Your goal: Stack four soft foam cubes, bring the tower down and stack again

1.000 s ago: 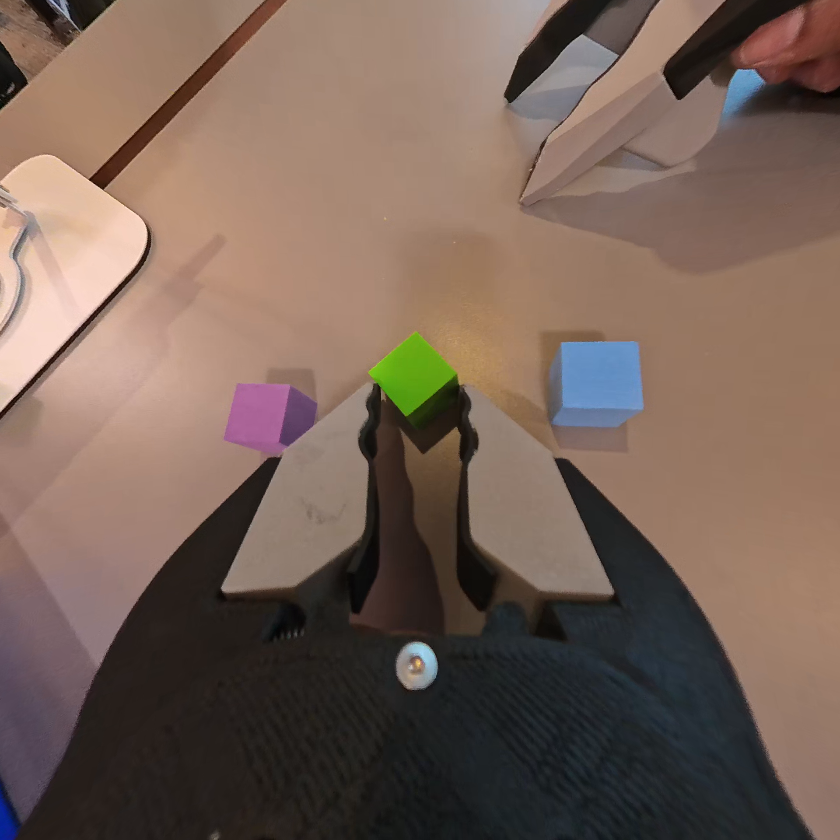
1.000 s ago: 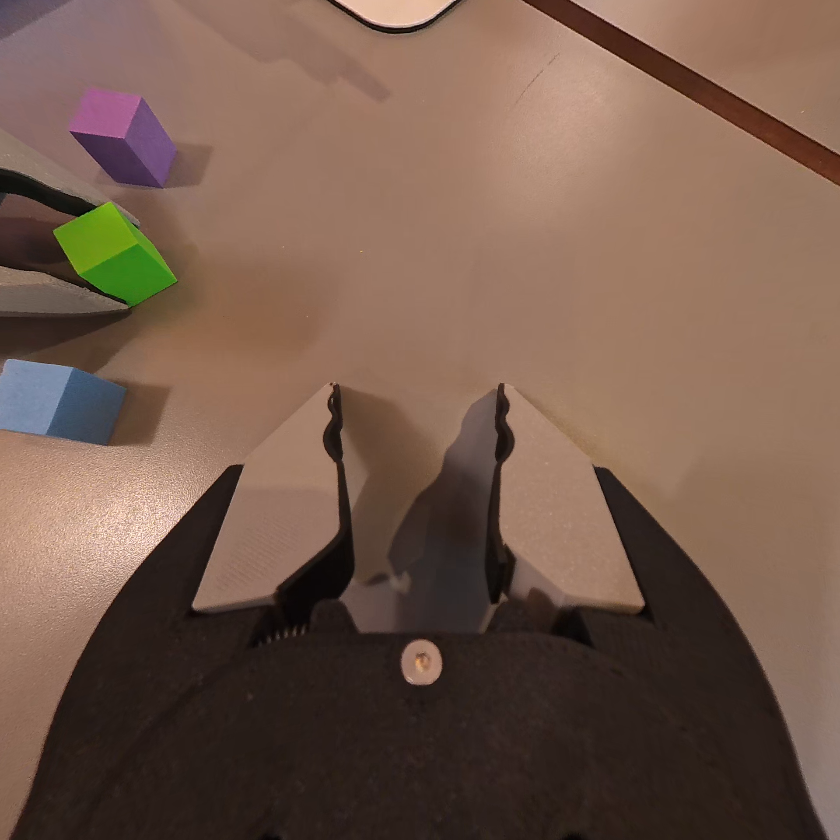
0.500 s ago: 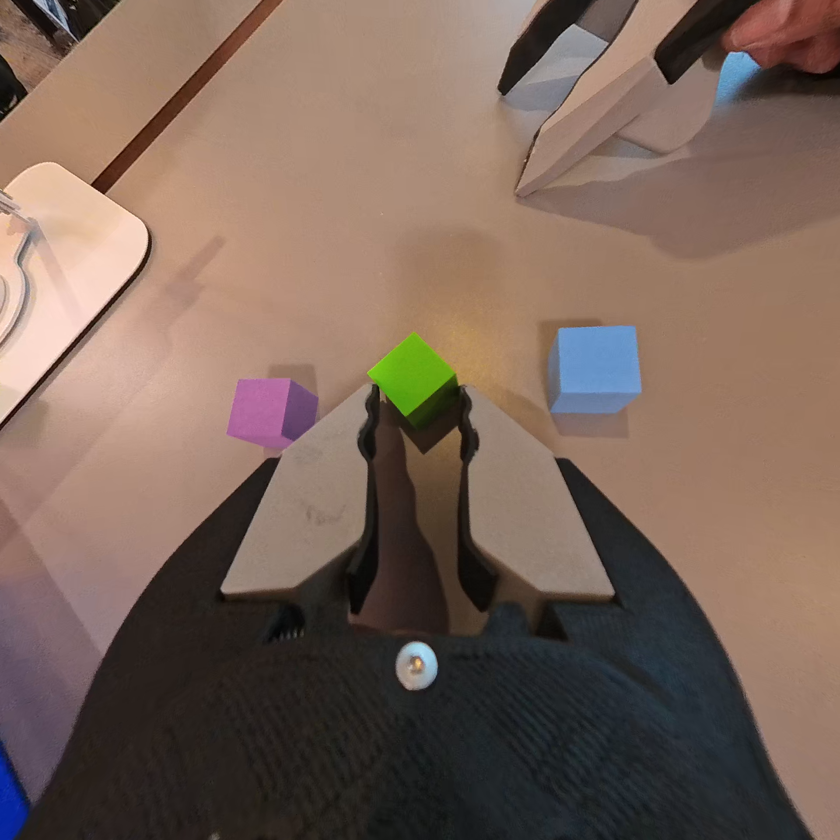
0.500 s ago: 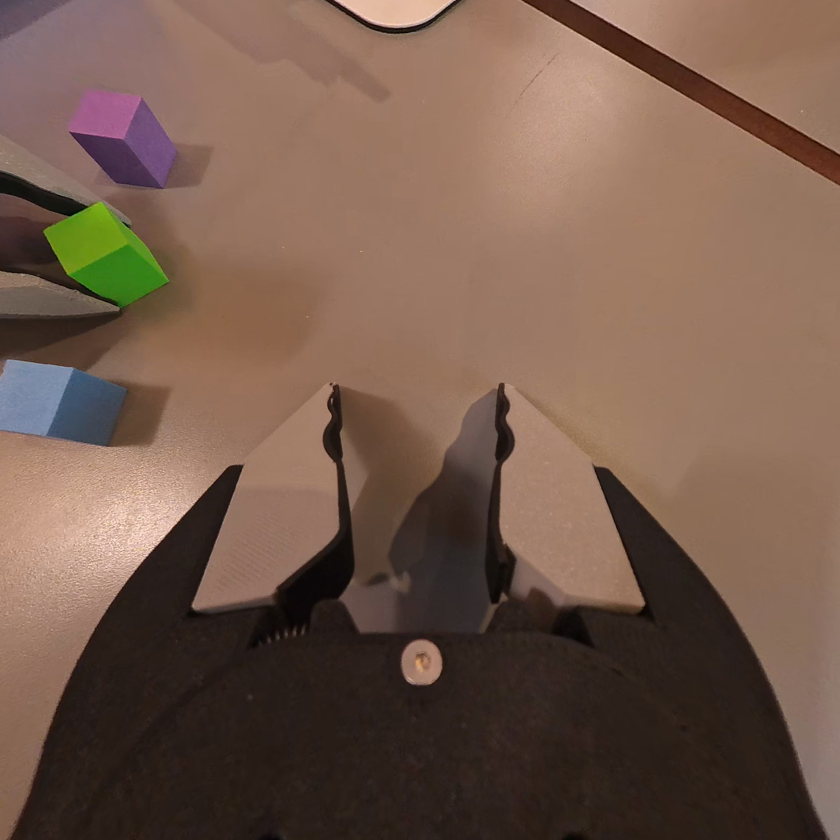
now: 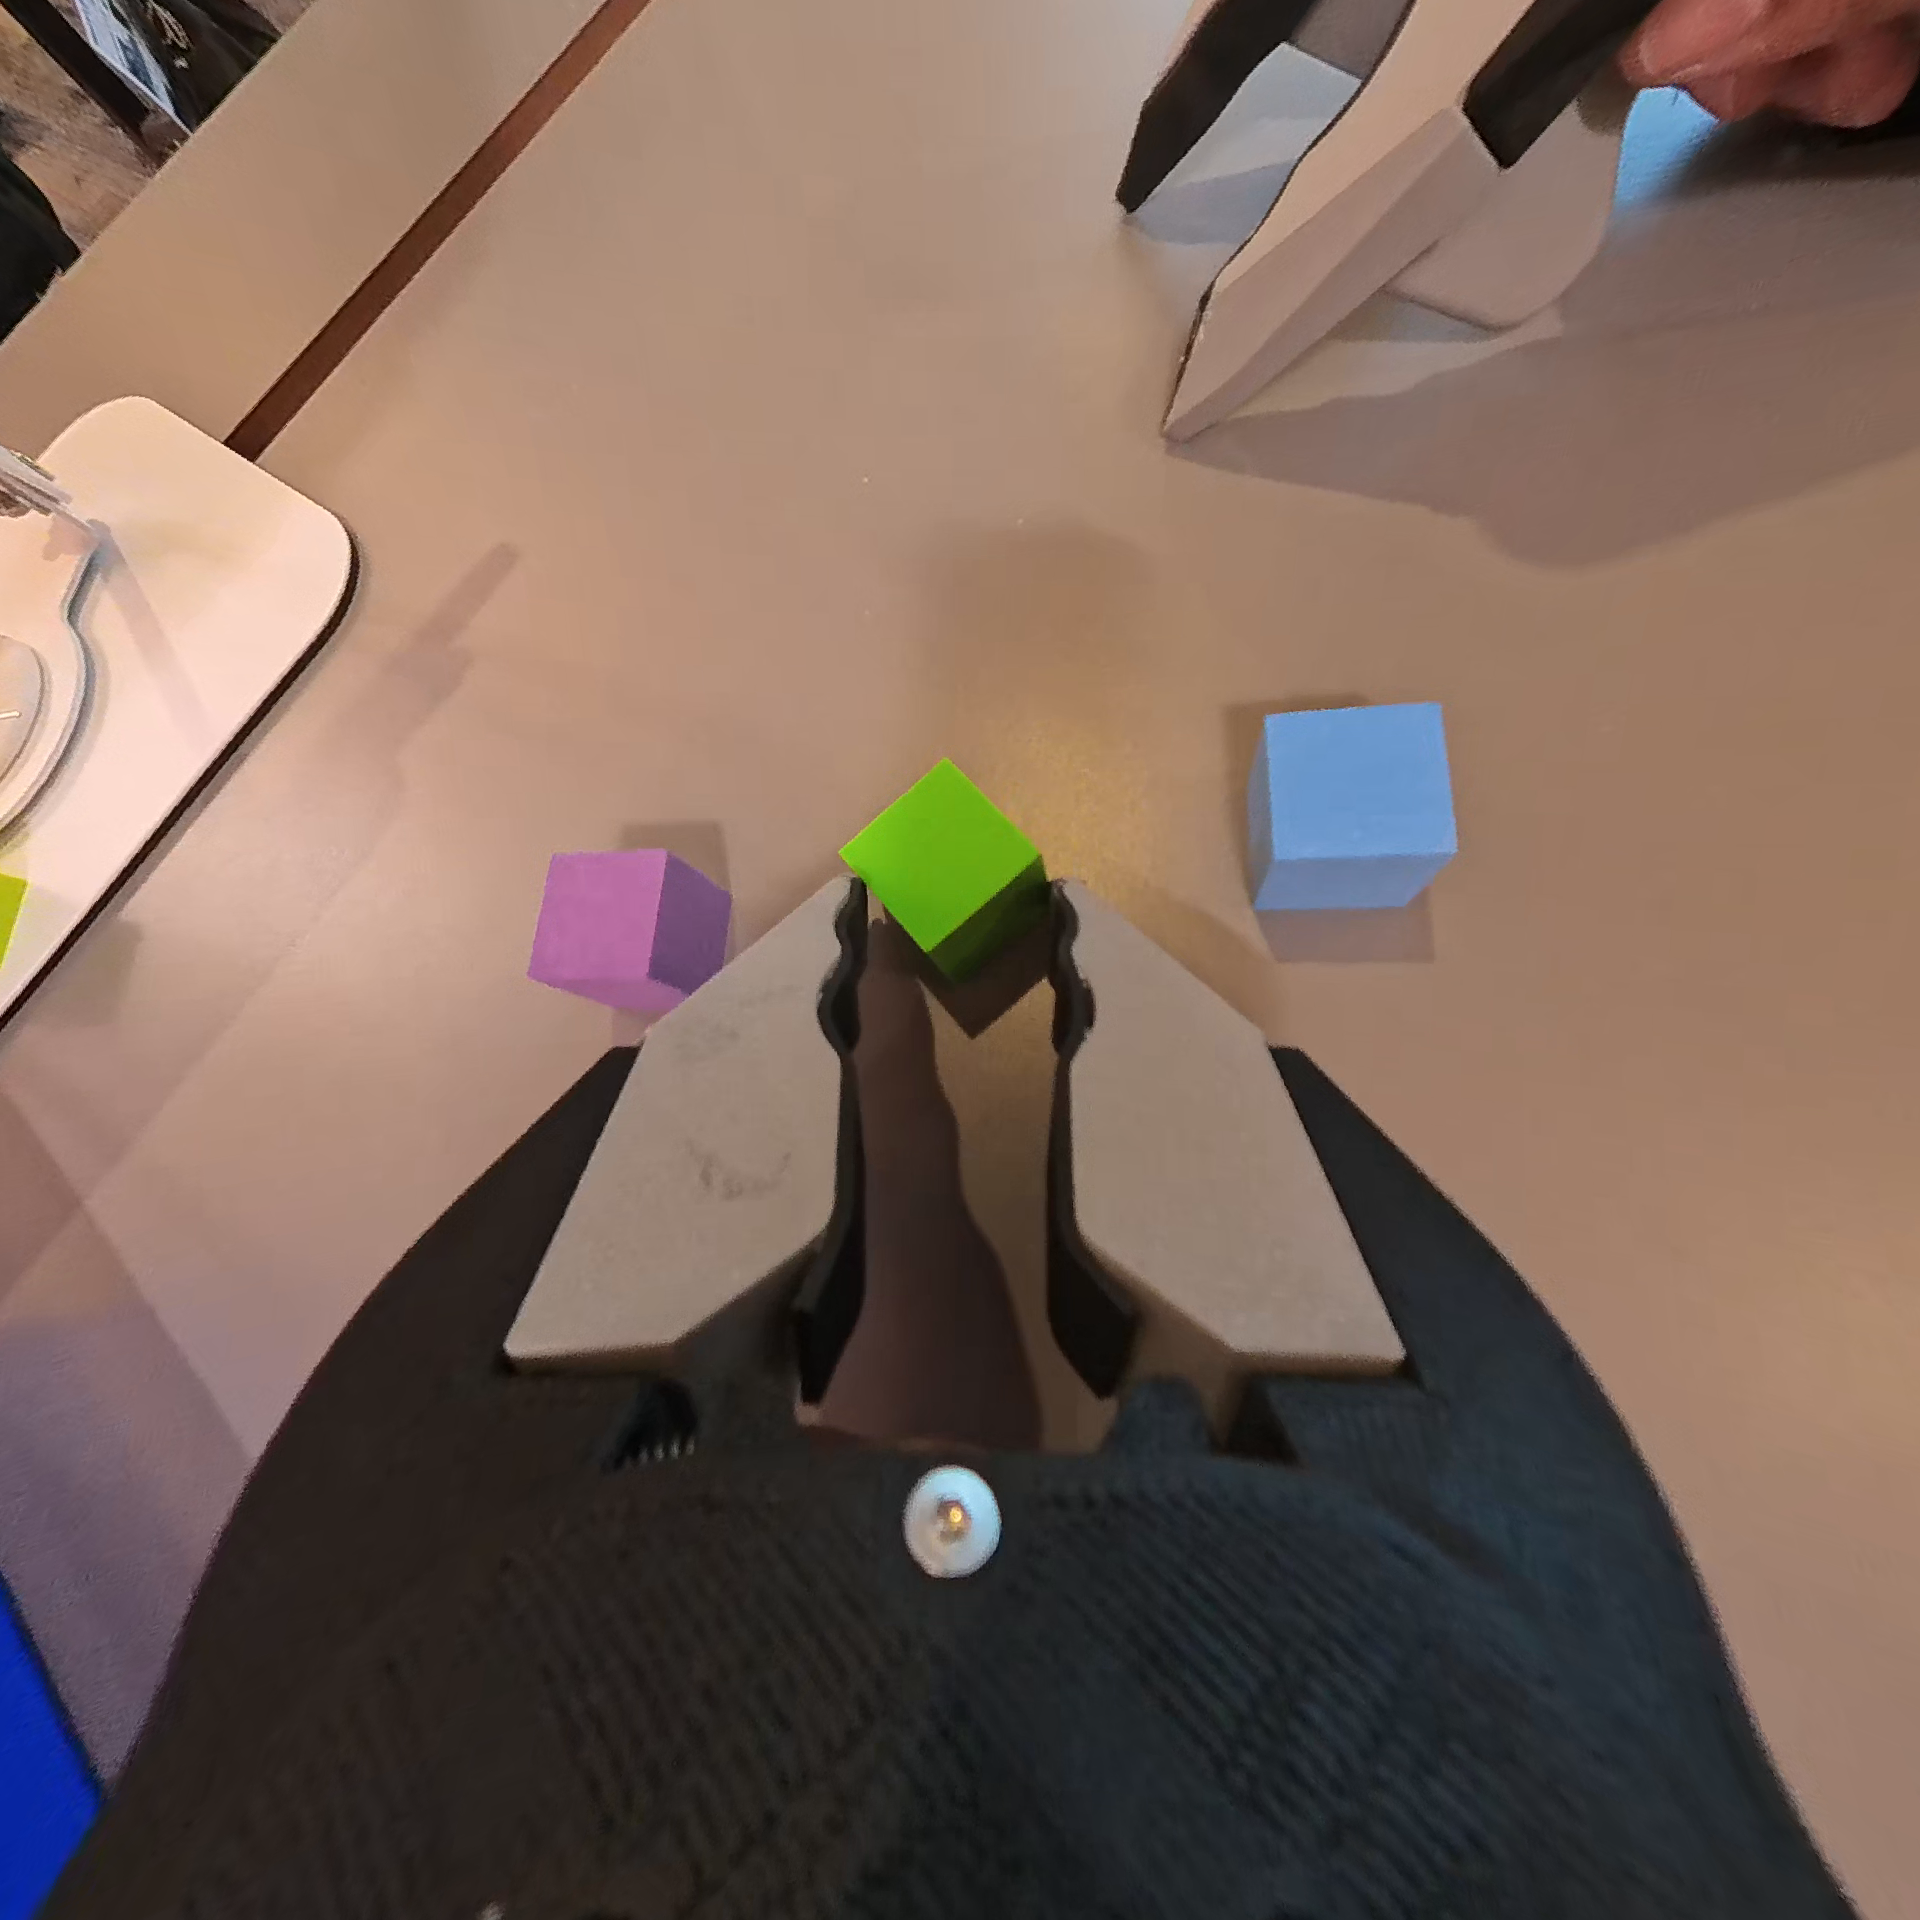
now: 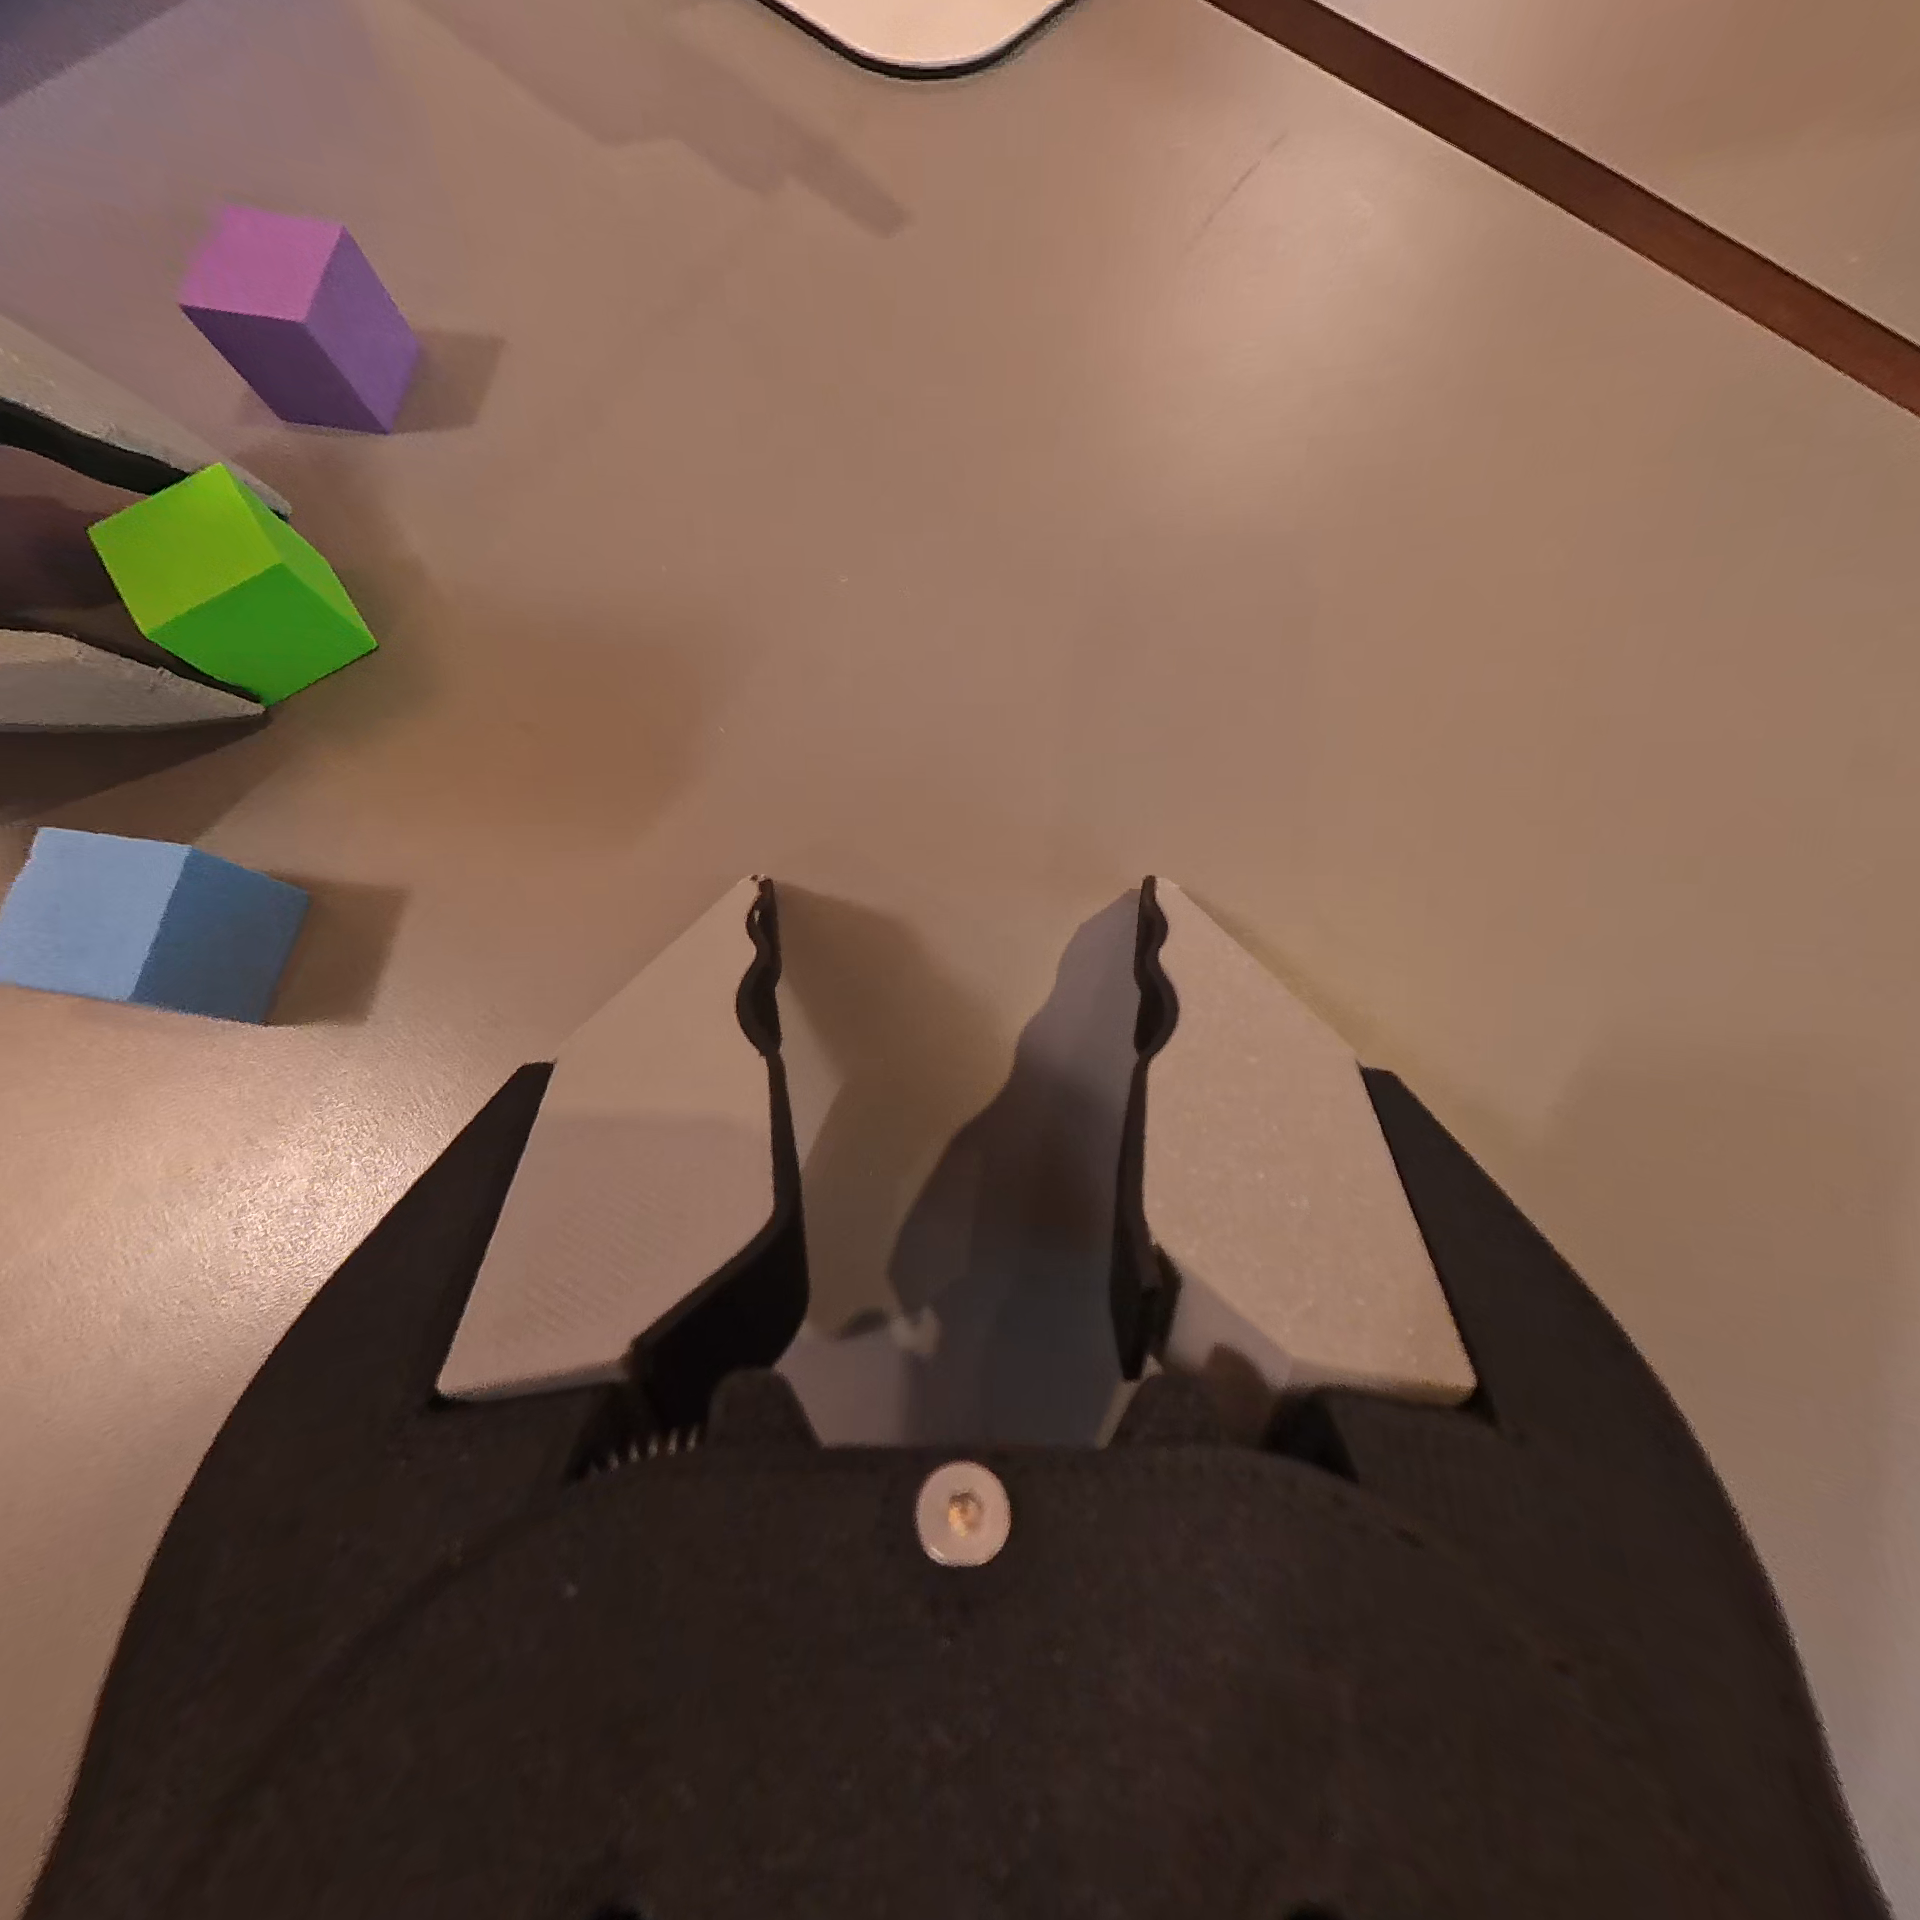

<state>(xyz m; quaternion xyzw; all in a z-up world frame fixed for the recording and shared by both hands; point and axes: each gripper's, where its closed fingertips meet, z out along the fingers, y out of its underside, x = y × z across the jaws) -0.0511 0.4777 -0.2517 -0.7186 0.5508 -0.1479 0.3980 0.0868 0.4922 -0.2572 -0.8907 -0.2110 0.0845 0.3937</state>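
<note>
My left gripper [image 5: 956, 888] is shut on a bright green foam cube [image 5: 940, 868], pinched at its fingertips and tilted on a corner just above the table. A purple cube [image 5: 623, 925] lies on the table close to its left, a light blue cube [image 5: 1351, 805] to its right. My right gripper [image 6: 951, 894] is open and empty, low over bare table. In the right wrist view the green cube [image 6: 223, 587], purple cube [image 6: 301, 317] and blue cube [image 6: 145, 925] are at the far left, well away from its fingers.
A white rounded board [image 5: 156, 623] lies at the left, with a yellow-green bit [image 5: 8, 920] at the frame edge. A dark seam [image 6: 1558, 177] crosses the beige table [image 5: 831, 468]. The right gripper [image 5: 1351, 260] and a hand [image 5: 1766, 62] show at the far right. My right gripper's tips are some 20 centimeters from the dark seam [image 6: 1558, 177].
My left gripper has drawn slightly back with the green cube still held; the blue and purple cubes sit a little farther off in its view. My right gripper has not moved.
</note>
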